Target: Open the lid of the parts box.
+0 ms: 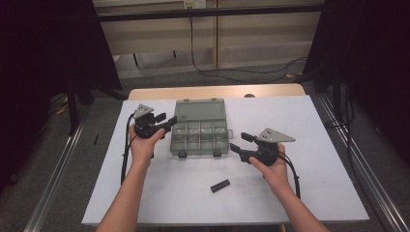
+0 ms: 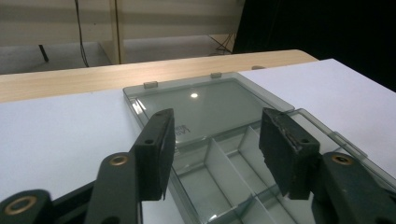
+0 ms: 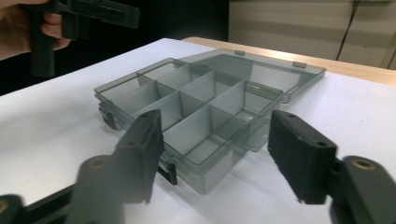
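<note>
a: where do your hands stand?

b: my left gripper (image 1: pixel 167 124) is released, jaws apart and nothing between them. it sits just beside the left edge of the compartment box (image 1: pixel 199 137), near where the lid hinges onto the tray. in the left gripper view the box's corner lies under the gap between the jaws, but the pads don't touch it.

a: and the other one?

b: my right gripper (image 1: pixel 240 141) is released too, empty, just off the box's right front corner and pointing at it. in the right gripper view the jaws frame that corner without pressing on it.

a: where is the box itself?

b: in the middle of the white sheet (image 1: pixel 314 145) on the bench (image 1: pixel 212 91), lid (image 1: pixel 199 109) folded flat open toward the far side, compartments empty as far as i can see. a small black block (image 1: pixel 220 185) lies well apart, nearer me.

a: so what could go wrong?

b: i think the box is light and the sheet is slick. if i push from one side alone, it could slide or spin away. the thin walls are clear and hard to judge, so a jaw may catch a divider or ride over the rim. and if i nudge the lid near the hinge, it might flip shut or lift the tray.

a: the block?

b: a wide sweep of my right forearm could knock it.
</note>
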The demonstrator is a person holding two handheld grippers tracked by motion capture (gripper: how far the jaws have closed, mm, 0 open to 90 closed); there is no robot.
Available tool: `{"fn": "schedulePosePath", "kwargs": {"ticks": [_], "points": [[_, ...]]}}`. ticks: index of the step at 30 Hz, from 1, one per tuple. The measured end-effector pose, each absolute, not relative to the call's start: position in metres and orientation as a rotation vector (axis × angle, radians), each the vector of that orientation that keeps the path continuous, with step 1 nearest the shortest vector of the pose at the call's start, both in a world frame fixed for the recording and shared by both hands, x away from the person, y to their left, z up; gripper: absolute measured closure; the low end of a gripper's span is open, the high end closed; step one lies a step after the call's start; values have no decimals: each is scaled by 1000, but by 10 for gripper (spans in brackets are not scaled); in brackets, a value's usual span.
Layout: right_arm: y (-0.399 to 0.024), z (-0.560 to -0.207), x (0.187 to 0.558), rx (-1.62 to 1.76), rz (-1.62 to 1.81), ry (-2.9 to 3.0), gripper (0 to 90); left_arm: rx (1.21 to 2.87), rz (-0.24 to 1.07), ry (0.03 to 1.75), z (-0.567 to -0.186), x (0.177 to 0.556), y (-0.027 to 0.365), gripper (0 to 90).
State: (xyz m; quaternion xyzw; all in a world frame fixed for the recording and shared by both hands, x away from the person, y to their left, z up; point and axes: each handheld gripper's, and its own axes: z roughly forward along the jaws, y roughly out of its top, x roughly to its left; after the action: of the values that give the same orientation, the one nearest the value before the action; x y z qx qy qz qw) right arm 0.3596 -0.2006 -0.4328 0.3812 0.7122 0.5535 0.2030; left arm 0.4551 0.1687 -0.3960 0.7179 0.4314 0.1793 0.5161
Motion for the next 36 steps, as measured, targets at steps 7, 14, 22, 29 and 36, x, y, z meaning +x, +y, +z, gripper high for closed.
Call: {"fn": "schedulePosePath", "kwargs": {"ticks": [7, 14, 22, 29, 36], "points": [[-207, -431, 355, 1078, 1540, 1963, 205, 1729, 415, 994, -395, 444, 168, 320], [-220, -428, 346, 1101, 1525, 1929, 150, 1743, 399, 969, -397, 433, 164, 278], [-235, -428, 334, 1122, 1497, 1898, 113, 1758, 392, 926, -395, 421, 156, 223], [-246, -428, 326, 1119, 1471, 1869, 97, 1764, 389, 923, -396, 415, 157, 196], [-252, -429, 320, 1117, 1455, 1863, 86, 1765, 378, 919, -400, 408, 157, 174]]}}
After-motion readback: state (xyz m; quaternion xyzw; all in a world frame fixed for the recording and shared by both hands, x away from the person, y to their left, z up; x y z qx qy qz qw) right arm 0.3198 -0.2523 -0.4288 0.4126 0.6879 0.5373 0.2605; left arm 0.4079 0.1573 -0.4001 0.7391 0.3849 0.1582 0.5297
